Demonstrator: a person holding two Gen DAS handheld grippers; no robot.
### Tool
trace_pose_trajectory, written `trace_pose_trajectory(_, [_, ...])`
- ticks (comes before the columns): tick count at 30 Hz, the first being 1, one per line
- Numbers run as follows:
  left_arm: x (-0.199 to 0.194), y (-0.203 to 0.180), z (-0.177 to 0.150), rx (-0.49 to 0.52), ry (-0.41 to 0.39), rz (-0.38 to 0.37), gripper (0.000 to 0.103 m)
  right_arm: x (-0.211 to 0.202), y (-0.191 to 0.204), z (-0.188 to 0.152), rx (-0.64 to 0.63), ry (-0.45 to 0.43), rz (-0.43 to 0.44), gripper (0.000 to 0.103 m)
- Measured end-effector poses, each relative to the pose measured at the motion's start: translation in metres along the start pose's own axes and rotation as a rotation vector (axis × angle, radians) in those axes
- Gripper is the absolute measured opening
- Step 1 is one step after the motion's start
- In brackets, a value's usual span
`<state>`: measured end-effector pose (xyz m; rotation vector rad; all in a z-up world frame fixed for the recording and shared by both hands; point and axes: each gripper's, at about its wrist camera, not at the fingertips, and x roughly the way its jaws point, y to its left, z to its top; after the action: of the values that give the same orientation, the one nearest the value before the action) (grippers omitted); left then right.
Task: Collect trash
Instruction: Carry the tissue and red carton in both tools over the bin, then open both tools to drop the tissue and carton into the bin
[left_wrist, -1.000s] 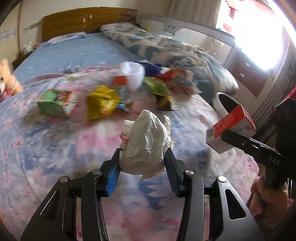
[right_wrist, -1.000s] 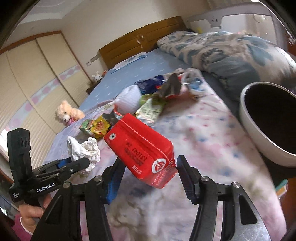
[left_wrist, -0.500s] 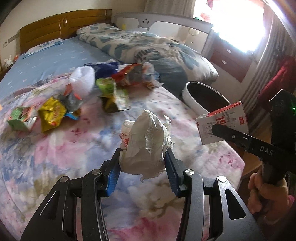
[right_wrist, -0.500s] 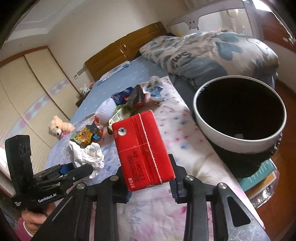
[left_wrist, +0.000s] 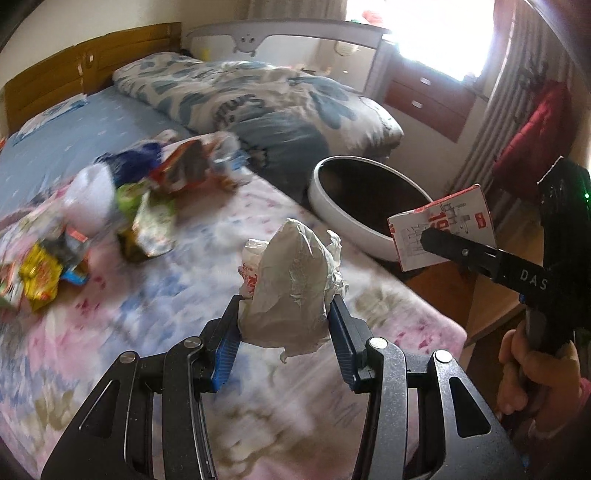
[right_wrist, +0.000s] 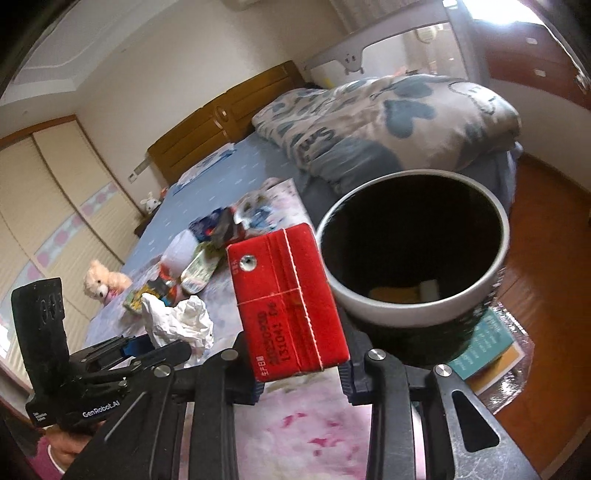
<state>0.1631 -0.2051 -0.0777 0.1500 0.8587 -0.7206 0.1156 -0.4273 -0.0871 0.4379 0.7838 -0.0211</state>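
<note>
Red carton (right_wrist: 288, 302) sits clamped between the right claw (right_wrist: 301, 380) pads, top end pointing up and away, grip looks firm. Left claw (left_wrist: 284, 343) is pinching a crumpled white paper wad (left_wrist: 291, 288), pads pressed into both its sides. Both loads are up off the bed.

Bin (right_wrist: 413, 306), white rim and dark inside, stands just beyond the right claw at the bed's edge; carton is near its rim but not over the opening yet. From the left wrist view the wad is further off, bin to its upper right.

Progress, my read: early to mid. Bin bottom shows only a couple of pale scraps (right_wrist: 402, 291). Two pieces in hand, not dropped. Still on the floral bedspread (left_wrist: 155, 317): a scatter of wrappers (left_wrist: 147, 206), blurred, including a yellow packet (left_wrist: 38, 277) and a white lump (left_wrist: 90, 195), well apart from both claws.
</note>
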Motion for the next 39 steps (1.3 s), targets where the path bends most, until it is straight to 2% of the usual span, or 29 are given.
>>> trace_pose_trajectory(11, [0.030, -0.032, 0.027, 0.057, 0.027, -0.036, 0.044, -0.008, -0.034, 0.019, 0.030, -0.023, -0.067, 0.031])
trace_pose_trajectory(21, [0.052, -0.053, 0.057, 0.104, 0.033, -0.033, 0.044, 0.000, -0.056, 0.038, 0.039, -0.014, -0.103, 0.031])
trace_pose_trajectory(29, [0.078, -0.069, 0.083, 0.136, 0.055, -0.043, 0.044, 0.008, -0.072, 0.057, 0.043, 0.007, -0.112, 0.031])
trace_pose_trajectory(39, [0.102, -0.079, 0.092, 0.153, 0.084, -0.037, 0.045, 0.029, -0.090, 0.066, 0.046, 0.070, -0.120, 0.031])
